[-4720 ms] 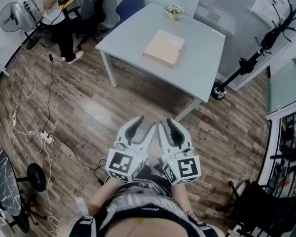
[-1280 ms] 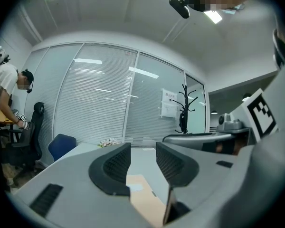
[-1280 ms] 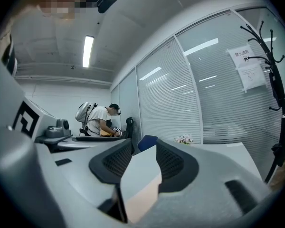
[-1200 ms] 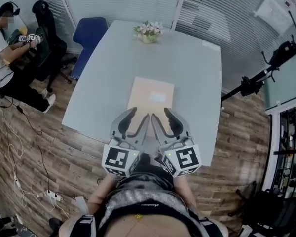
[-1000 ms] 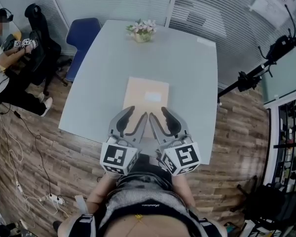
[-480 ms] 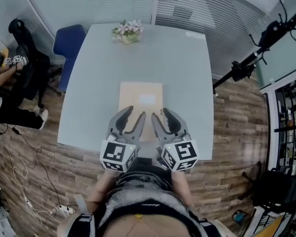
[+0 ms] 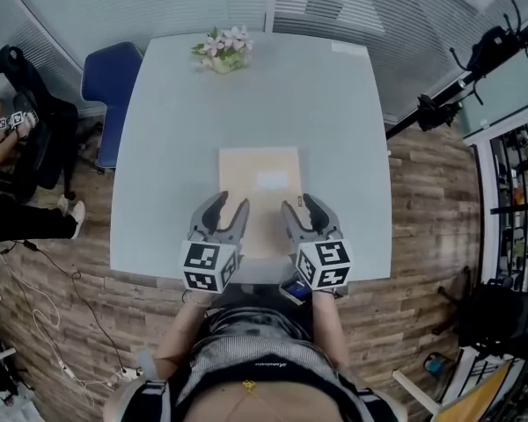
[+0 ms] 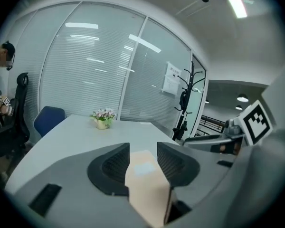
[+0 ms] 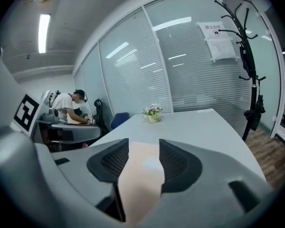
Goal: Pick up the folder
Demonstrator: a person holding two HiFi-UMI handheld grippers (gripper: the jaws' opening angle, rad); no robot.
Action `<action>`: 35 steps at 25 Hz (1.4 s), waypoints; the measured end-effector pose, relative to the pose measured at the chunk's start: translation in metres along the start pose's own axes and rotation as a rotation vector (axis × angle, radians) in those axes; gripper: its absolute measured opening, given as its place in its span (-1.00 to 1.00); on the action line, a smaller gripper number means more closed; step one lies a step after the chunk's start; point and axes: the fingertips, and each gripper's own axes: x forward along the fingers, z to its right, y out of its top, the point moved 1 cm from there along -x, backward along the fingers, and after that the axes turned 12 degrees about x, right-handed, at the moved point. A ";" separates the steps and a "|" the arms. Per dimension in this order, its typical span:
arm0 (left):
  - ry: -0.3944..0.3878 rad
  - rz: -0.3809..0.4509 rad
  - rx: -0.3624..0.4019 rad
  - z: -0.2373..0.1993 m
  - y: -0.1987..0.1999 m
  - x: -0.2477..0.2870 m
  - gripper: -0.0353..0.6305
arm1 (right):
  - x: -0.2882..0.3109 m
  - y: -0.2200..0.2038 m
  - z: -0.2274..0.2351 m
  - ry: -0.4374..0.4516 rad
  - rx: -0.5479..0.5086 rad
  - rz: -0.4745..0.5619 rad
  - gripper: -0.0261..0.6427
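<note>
A flat beige folder (image 7: 260, 183) with a small white label lies on the pale grey table (image 7: 343, 130), near its front edge. My left gripper (image 7: 227, 211) hovers over the folder's near left corner. My right gripper (image 7: 304, 209) hovers over its near right corner. Both point forward and slightly down. The jaws of both are opening, with a gap between them and nothing gripped. In the left gripper view the folder (image 8: 145, 175) shows through the gap of the left gripper (image 8: 142, 151). The right gripper view shows the folder (image 9: 141, 172) the same way past the right gripper (image 9: 143, 151).
A small pot of flowers (image 7: 222, 51) stands at the table's far edge. A blue chair (image 7: 108, 77) is at the far left corner, with a seated person (image 7: 0, 139) beyond it. A black stand (image 7: 449, 95) rises to the right. Wooden floor surrounds the table.
I have come up to the table and the folder now lies just ahead. Both grippers have sunk toward its near edge and spread apart, and their jaws stand a little wider.
</note>
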 end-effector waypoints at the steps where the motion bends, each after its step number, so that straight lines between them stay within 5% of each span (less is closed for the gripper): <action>1: -0.004 -0.025 -0.021 -0.007 -0.011 0.004 -0.41 | 0.007 -0.008 0.006 -0.021 -0.005 -0.022 -0.31; 13: -0.016 -0.333 -0.268 -0.061 -0.146 0.055 -0.06 | 0.068 -0.119 0.102 -0.145 0.209 -0.278 0.10; 21: -0.096 -0.374 -0.487 -0.046 -0.199 0.076 -0.04 | 0.083 -0.149 0.112 -0.049 0.392 -0.302 0.01; 29: -0.059 -0.368 -0.405 -0.051 -0.188 0.070 -0.11 | 0.079 -0.147 0.108 -0.034 0.381 -0.293 -0.10; 35: -0.040 -0.268 -0.373 -0.047 -0.135 0.056 -0.13 | 0.057 -0.101 0.096 -0.028 0.358 -0.194 -0.10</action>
